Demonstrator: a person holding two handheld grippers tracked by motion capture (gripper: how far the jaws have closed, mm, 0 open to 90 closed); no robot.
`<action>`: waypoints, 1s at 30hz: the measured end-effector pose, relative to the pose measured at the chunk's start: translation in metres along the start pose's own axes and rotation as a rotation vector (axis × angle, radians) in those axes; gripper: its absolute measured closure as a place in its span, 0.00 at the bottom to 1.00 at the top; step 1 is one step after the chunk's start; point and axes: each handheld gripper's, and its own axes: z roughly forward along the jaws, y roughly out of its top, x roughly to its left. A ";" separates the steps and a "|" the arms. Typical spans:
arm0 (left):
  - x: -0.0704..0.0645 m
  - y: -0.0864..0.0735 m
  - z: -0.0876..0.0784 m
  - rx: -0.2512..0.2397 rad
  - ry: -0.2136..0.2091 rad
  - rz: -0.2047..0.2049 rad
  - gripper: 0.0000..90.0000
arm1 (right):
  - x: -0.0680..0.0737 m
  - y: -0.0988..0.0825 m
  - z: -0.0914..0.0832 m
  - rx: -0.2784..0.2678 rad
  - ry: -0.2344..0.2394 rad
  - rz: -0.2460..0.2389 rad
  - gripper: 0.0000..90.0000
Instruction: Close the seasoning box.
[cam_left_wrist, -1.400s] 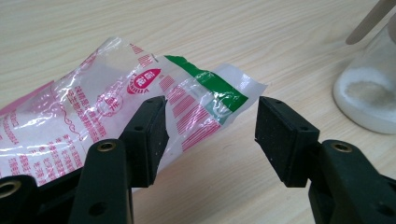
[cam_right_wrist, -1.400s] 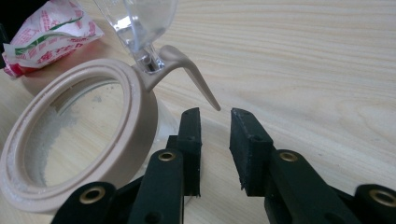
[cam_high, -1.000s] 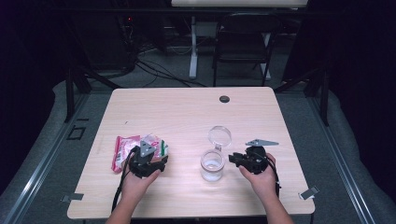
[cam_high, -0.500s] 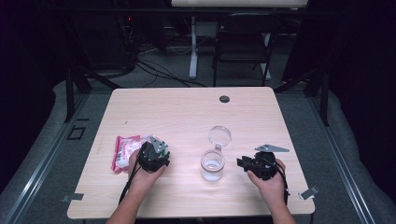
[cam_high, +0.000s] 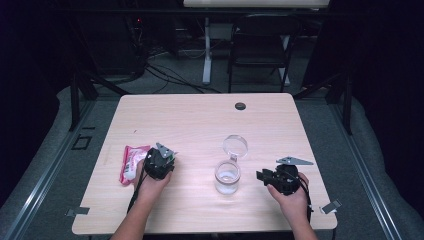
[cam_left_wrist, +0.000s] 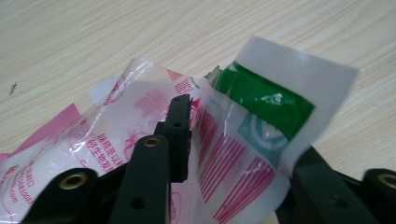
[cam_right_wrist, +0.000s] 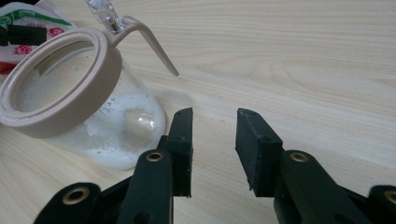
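Observation:
A clear plastic packet (cam_high: 131, 162) printed in pink and green lies at the table's left front. My left gripper (cam_high: 150, 165) points at it. Close up, the packet's green end (cam_left_wrist: 261, 98) stands bowed between the jaws of my left gripper (cam_left_wrist: 243, 135), which have just been closing and press its sides. A glass jar (cam_high: 227, 177) with white powder and its hinged lid (cam_high: 235, 146) flipped open stands at centre front. My right gripper (cam_high: 262, 176) sits right of it, open and empty. In the right gripper view the jar's beige rim (cam_right_wrist: 56, 112) is left of my right gripper (cam_right_wrist: 215, 116).
The wooden table (cam_high: 200, 120) carries a black round grommet (cam_high: 240, 106) near its far edge. A dark chair (cam_high: 260, 45) and cables sit on the floor behind. Bare tabletop stretches between the jar and the far edge.
The left gripper has turned onto the packet and its jaws have closed on the packet's end. The right gripper has slid to the right, away from the jar.

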 end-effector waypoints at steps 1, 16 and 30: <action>0.002 0.000 -0.001 -0.005 -0.002 -0.012 0.81 | 0.000 0.000 0.000 0.002 0.003 -0.005 0.74; 0.040 -0.009 -0.004 -0.013 -0.036 -0.159 0.96 | 0.000 0.001 0.002 0.003 0.004 -0.007 0.74; 0.050 -0.006 -0.015 -0.018 -0.047 -0.180 1.00 | 0.000 0.001 0.002 0.001 -0.002 -0.004 0.74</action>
